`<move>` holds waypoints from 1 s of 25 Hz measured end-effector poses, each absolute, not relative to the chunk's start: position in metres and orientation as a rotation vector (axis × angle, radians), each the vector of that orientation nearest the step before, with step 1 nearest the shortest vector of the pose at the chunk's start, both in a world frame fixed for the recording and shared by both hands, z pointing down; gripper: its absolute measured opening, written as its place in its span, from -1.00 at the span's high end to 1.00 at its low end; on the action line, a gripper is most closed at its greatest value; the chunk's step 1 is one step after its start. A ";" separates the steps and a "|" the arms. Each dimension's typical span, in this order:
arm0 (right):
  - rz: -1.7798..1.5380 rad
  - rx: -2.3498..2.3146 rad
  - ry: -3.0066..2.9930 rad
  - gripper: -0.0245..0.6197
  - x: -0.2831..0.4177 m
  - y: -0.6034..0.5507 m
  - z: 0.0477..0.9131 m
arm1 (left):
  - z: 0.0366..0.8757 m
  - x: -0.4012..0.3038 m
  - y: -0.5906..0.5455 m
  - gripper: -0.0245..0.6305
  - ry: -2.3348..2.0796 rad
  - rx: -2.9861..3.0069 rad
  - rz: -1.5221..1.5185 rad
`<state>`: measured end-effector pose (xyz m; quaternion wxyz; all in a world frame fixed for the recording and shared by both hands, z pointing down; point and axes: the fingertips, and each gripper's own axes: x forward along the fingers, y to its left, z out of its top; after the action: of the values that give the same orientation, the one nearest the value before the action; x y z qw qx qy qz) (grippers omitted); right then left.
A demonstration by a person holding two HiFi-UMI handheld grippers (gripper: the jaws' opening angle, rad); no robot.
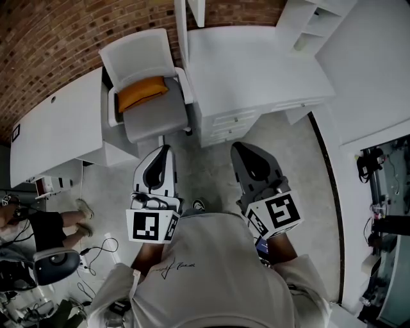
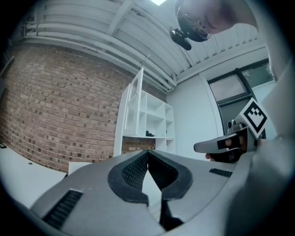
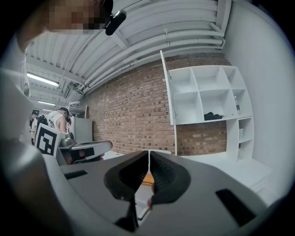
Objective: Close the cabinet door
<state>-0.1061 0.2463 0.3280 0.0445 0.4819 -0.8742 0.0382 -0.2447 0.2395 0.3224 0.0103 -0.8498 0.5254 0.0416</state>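
The white wall cabinet (image 3: 207,94) has open cubbies, and its door (image 3: 167,87) stands swung out on the left, edge-on to me. The left gripper view shows the same door (image 2: 133,103) ajar in front of the shelves (image 2: 156,117). From the head view only the door's lower edge (image 1: 192,13) and the shelf unit (image 1: 307,22) show above the desk. My left gripper (image 1: 165,148) (image 2: 147,152) and right gripper (image 1: 238,147) (image 3: 149,152) are both shut on nothing. They are held low near my body, well short of the cabinet.
A white desk (image 1: 250,64) with drawers (image 1: 234,122) stands below the cabinet. A grey chair with an orange cushion (image 1: 142,91) sits left of it, beside a long white table (image 1: 57,128). A person (image 1: 38,224) is at the far left. A dark item (image 3: 213,115) lies in one cubby.
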 end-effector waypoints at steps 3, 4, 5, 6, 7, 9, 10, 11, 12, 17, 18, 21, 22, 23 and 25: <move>0.091 1.496 -2.661 0.84 -0.112 0.227 0.322 | 0.323 -0.249 0.221 0.87 1.626 -2.667 0.135; 0.085 1.507 -2.650 0.84 -0.113 0.222 0.322 | 0.324 -0.249 0.216 0.87 1.618 -2.676 0.137; 0.078 1.517 -2.639 0.84 -0.113 0.217 0.321 | 0.324 -0.247 0.212 0.87 1.605 -2.686 0.143; 0.074 1.525 -2.632 0.84 -0.113 0.212 0.320 | 0.323 -0.245 0.209 0.87 1.587 -2.695 0.149; 0.072 1.531 -2.630 0.84 -0.112 0.207 0.319 | 0.323 -0.242 0.204 0.87 1.571 -2.701 0.152; 0.071 1.536 -2.636 0.84 -0.110 0.195 0.317 | 0.324 -0.236 0.192 0.87 1.558 -2.708 0.146; 0.069 1.536 -2.641 0.84 -0.108 0.188 0.316 | 0.325 -0.233 0.186 0.87 1.560 -2.709 0.141; 0.067 1.535 -2.646 0.84 -0.106 0.181 0.316 | 0.325 -0.230 0.179 0.87 1.566 -2.709 0.138; 0.065 1.534 -2.651 0.84 -0.103 0.173 0.316 | 0.326 -0.228 0.171 0.87 1.572 -2.707 0.136; 0.043 1.536 -2.658 0.84 -0.082 0.120 0.315 | 0.325 -0.210 0.123 0.87 1.602 -2.676 0.140; 0.038 1.525 -2.665 0.84 -0.080 0.108 0.314 | 0.324 -0.206 0.113 0.87 1.607 -2.670 0.141; 0.016 1.468 -2.715 0.84 -0.075 0.072 0.308 | 0.318 -0.194 0.080 0.87 1.633 -2.639 0.148; 0.010 1.444 -2.733 0.84 -0.073 0.060 0.304 | 0.314 -0.190 0.069 0.87 1.645 -2.627 0.151; 0.004 1.419 -2.752 0.84 -0.071 0.048 0.301 | 0.311 -0.186 0.058 0.87 1.657 -2.615 0.155; -0.009 1.362 -2.797 0.84 -0.068 0.026 0.294 | 0.305 -0.179 0.038 0.87 1.683 -2.587 0.163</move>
<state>-0.0685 0.0263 0.2937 0.0154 0.4379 -0.8989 -0.0028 -0.1785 0.0380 0.3051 0.0257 -0.8368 0.5444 0.0527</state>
